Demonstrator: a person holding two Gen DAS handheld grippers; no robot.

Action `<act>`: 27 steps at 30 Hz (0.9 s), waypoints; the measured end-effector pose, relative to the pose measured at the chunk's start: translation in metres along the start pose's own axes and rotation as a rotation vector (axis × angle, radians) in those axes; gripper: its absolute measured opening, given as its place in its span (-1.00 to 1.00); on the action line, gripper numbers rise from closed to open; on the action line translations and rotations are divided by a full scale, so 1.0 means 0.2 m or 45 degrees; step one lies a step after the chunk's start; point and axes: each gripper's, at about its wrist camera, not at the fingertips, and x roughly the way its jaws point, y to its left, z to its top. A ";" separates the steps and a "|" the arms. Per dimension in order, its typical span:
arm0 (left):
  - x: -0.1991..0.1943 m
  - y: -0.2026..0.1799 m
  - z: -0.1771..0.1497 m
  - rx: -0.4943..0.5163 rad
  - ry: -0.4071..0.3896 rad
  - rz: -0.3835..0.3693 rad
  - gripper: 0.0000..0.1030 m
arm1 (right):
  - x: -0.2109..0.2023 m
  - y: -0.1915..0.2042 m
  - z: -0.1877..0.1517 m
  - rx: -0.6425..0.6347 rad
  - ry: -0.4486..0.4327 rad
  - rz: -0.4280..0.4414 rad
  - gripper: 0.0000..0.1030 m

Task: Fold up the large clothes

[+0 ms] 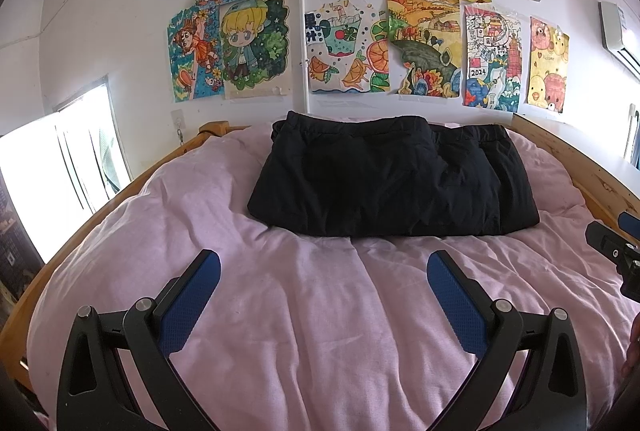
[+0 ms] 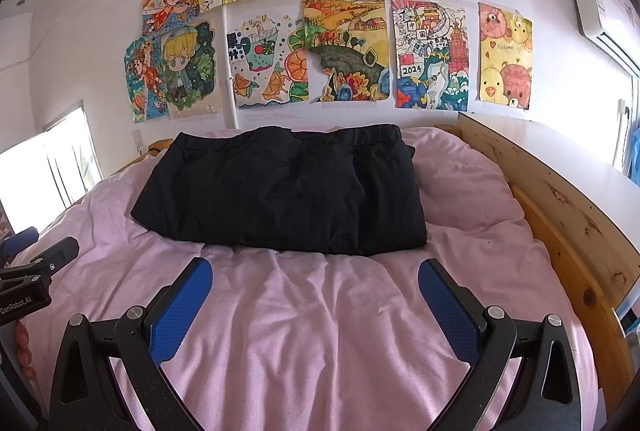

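Black and padded, the garment [image 1: 394, 179] [image 2: 280, 191] lay folded into a thick block on the far half of the bed, its elastic waistband toward the wall and its near edge well ahead of both tools. Pink bedding [image 1: 320, 311] [image 2: 320, 331] covered the mattress inside a wooden frame [image 2: 576, 231]. The left gripper [image 1: 323, 273] was spread wide over bare sheet, holding nothing. The right gripper [image 2: 316, 281] was just as wide and also empty, short of the garment's near edge. Each tool showed at the edge of the other's view. Coloured drawings [image 1: 348, 47] hung on the white wall behind
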 end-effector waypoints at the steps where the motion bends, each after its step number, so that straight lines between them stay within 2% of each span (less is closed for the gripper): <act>1: 0.00 0.00 0.00 0.000 -0.001 -0.001 0.98 | 0.00 0.00 0.00 0.000 0.000 0.000 1.00; 27: 0.00 0.01 0.00 0.004 0.004 -0.007 0.98 | 0.00 0.00 0.01 0.002 0.002 -0.001 1.00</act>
